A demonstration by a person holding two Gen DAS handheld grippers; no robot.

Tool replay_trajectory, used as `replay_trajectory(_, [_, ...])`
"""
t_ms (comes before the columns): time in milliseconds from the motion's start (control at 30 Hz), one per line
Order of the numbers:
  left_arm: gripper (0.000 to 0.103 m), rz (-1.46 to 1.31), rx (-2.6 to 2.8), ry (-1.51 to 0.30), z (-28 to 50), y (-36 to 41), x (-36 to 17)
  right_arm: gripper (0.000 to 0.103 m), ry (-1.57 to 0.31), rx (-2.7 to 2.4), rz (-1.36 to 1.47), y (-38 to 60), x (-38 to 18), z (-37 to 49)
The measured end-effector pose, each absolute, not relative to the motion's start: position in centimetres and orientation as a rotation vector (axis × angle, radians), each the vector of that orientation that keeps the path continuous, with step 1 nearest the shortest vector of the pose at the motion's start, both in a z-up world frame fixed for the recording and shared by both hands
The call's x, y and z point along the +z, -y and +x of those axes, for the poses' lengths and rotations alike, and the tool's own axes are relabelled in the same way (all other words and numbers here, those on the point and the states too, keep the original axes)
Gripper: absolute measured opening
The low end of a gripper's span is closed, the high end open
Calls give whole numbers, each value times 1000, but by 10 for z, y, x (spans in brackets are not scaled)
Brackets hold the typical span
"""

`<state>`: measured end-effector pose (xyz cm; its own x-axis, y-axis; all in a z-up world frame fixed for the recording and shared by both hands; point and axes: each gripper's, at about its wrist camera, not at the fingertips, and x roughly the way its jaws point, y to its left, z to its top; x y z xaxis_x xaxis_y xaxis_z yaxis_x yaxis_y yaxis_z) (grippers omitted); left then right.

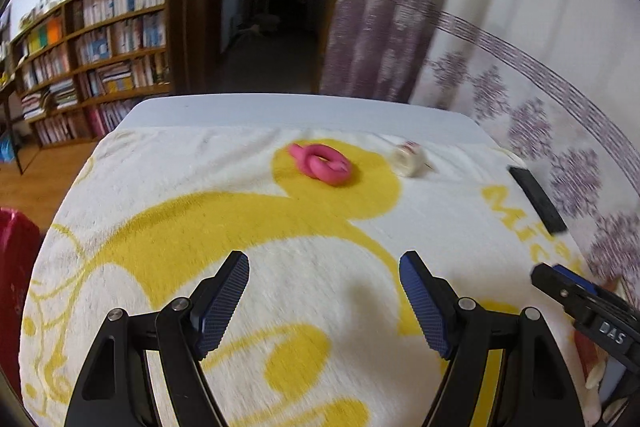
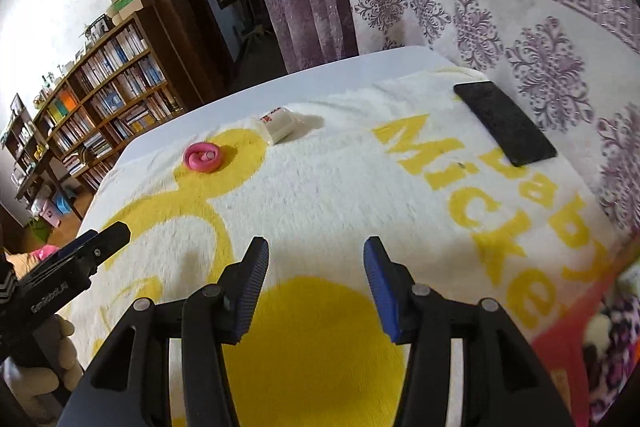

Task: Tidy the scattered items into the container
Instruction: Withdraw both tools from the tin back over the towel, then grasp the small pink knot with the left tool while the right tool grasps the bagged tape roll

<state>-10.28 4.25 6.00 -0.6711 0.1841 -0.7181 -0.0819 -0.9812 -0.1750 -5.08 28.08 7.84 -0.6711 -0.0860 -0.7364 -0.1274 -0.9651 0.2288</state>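
Observation:
A pink coiled ring-shaped item lies on the white and yellow towel at the far middle; it also shows in the right wrist view. A small white bottle lies on its side to its right, seen too in the right wrist view. A flat black slab lies at the towel's right edge. My left gripper is open and empty above the near towel. My right gripper is open and empty too. No container is clearly in view.
The towel covers a white table with its far edge bare. A patterned curtain hangs close on the right. A bookshelf and a dark doorway stand beyond. A red object sits at the left edge.

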Motion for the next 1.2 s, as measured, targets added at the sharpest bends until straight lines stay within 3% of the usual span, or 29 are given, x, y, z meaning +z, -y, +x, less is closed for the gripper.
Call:
replay_trajectory(333, [79, -1243, 2739, 250, -170, -43, 34, 54, -405, 2828, -1295, -278, 74, -106])
replay_trajectory(1100, [79, -1414, 2712, 85, -274, -79, -9, 58, -337, 2812, -1370, -280, 47, -202])
replay_trajectory(1167, [65, -1409, 2717, 79, -274, -78, -8, 58, -334, 2825, -1364, -279, 46, -208])
replay_trajectory(1200, [65, -1405, 2718, 78, -273, -75, -7, 58, -334, 2835, -1364, -278, 46, -212])
